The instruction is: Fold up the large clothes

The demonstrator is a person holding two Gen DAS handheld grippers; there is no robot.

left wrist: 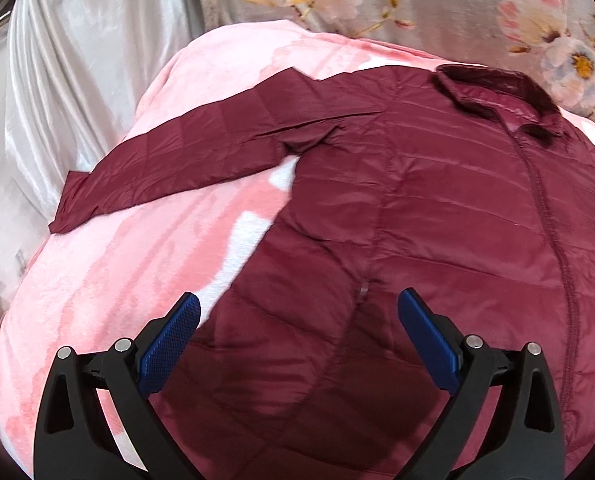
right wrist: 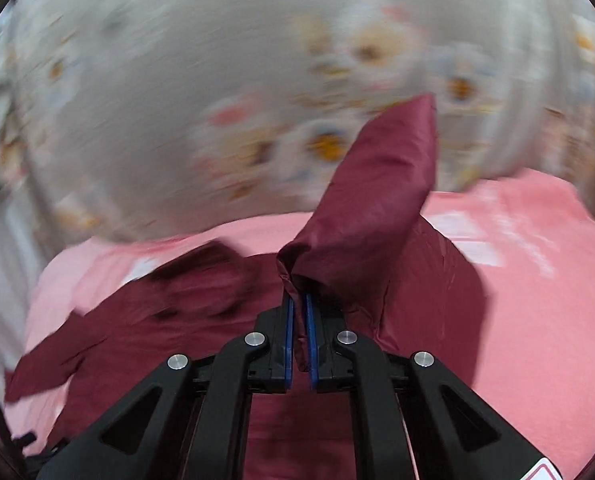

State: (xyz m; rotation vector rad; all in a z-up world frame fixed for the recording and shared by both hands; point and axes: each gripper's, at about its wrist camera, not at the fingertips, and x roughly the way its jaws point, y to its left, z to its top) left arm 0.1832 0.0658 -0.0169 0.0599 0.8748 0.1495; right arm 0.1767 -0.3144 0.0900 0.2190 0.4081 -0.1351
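A maroon quilted jacket (left wrist: 437,208) lies flat, front up, on a pink blanket (left wrist: 97,280), collar at the far right, one sleeve (left wrist: 185,148) stretched out to the left. My left gripper (left wrist: 297,300) is open and empty, hovering over the jacket's lower body. In the right wrist view my right gripper (right wrist: 299,300) is shut on the jacket's other sleeve (right wrist: 377,200), which is lifted and stands up from the jaws. The rest of the jacket (right wrist: 157,320) lies below it. This view is blurred.
A grey floral bedspread (left wrist: 457,4) lies beyond the blanket, also in the right wrist view (right wrist: 177,100). A shiny white cloth (left wrist: 69,60) hangs at the left. The blanket (right wrist: 537,280) extends to the right.
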